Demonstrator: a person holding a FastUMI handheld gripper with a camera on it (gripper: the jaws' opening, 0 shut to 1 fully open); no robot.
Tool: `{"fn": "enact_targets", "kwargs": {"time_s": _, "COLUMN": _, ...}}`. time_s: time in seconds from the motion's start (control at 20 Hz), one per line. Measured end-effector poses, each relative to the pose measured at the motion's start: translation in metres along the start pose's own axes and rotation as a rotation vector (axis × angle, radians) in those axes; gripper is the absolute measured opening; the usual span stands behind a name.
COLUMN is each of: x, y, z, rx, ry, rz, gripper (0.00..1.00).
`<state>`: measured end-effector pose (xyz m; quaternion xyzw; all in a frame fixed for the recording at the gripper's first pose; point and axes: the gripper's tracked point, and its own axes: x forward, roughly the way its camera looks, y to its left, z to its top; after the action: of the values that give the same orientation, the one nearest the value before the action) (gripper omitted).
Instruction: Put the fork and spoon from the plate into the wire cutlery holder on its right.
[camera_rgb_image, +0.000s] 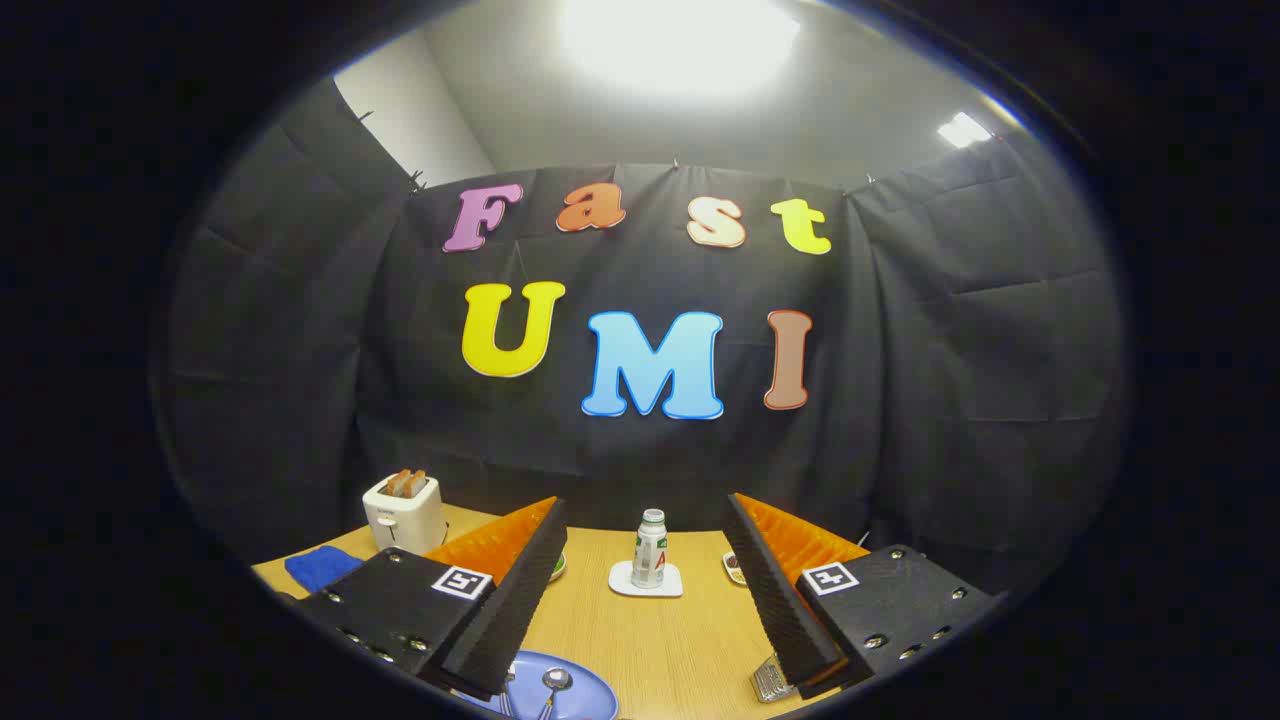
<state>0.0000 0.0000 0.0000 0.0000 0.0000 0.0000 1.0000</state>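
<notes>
My gripper (640, 665) is open, with its two fingers spread wide above the wooden table (660, 640) and nothing between them. Low between the fingers, close to the left finger, lies a blue plate (580, 690). A metal spoon (555, 683) rests on it, bowl toward the far side, and the fork (507, 698) lies just left of it, mostly hidden by the left finger. A corner of the wire cutlery holder (768, 680) shows beside the right finger, to the right of the plate.
Beyond the fingers a small bottle (650, 548) stands on a white coaster (646, 580). A white toaster (404, 513) with bread stands at the back left, with a blue cloth (322, 566) in front of it. Small dishes peek out behind each finger.
</notes>
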Motion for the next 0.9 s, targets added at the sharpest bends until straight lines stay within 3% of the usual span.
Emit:
{"fn": "enact_targets", "kwargs": {"time_s": 0.15, "x": -0.001, "y": 0.001, "z": -0.01, "rx": 0.066, "ry": 0.014, "rz": 0.011, "gripper": 0.97}}
{"fn": "enact_targets", "kwargs": {"time_s": 0.6, "x": -0.003, "y": -0.023, "z": -0.033, "rx": 0.039, "ry": 0.097, "rz": 0.007, "gripper": 0.97}}
{"fn": "enact_targets", "kwargs": {"time_s": 0.9, "x": -0.016, "y": -0.007, "z": -0.078, "rx": 0.056, "ry": 0.238, "rz": 0.095, "gripper": 0.97}}
